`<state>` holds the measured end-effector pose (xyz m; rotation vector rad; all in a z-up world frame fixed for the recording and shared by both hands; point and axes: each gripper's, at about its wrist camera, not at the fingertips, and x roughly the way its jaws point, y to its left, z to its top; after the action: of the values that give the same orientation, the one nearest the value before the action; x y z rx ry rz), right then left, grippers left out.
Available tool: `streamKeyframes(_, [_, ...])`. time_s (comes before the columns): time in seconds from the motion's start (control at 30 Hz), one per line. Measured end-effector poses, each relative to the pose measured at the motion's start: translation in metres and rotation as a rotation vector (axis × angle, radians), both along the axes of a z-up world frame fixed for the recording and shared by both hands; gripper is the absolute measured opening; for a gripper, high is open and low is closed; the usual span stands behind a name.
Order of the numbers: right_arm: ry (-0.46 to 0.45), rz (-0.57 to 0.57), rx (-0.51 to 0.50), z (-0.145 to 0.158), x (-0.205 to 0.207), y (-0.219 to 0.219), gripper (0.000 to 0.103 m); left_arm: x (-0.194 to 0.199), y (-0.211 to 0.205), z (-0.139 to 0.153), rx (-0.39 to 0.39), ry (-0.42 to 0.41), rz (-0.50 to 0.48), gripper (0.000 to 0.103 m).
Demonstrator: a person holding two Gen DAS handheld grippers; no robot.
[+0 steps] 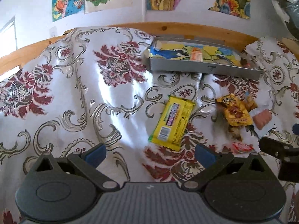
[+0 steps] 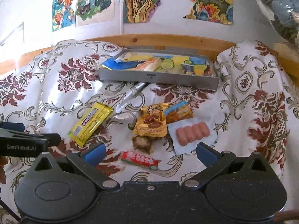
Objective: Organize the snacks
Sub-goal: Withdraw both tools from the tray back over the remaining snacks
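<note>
Now, both jaws spread and empty: I'd drop my right gripper point(image 2: 150, 154) squarely across the red candy stick point(image 2: 139, 161) at its twelve o'clock, then carry it to the grey tray point(image 2: 158, 79), left gripper point(image 1: 149, 154) idle.

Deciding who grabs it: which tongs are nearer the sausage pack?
Right. The right tongs sit open just short of the sausage pack, slightly to its left. The left tongs are open farther left, facing the yellow bar.

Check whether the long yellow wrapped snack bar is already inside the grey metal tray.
No, the long yellow wrapped snack bar lies on the floral cloth, in front of the grey metal tray.
</note>
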<state>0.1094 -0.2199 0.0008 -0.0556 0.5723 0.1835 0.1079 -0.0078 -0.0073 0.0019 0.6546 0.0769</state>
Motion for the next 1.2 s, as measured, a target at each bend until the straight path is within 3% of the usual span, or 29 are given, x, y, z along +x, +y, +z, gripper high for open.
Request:
streamKeyframes(0.33, [0.058,0.011,0.001,-0.010,0.003,0.005,0.102,0.003,0.014,-0.002,-0.046,0.003,0.038,0.103])
streamKeyframes(0.97, [0.085,0.050,-0.020,-0.018,0.001,0.013,0.102,0.007,0.017,-0.002,-0.005,-0.025,0.047,0.103])
streamKeyframes(1.2, [0.043,0.077,0.014,-0.023,0.007,0.015,0.102,0.020,0.020,-0.004,0.002,-0.033,0.029,0.103])
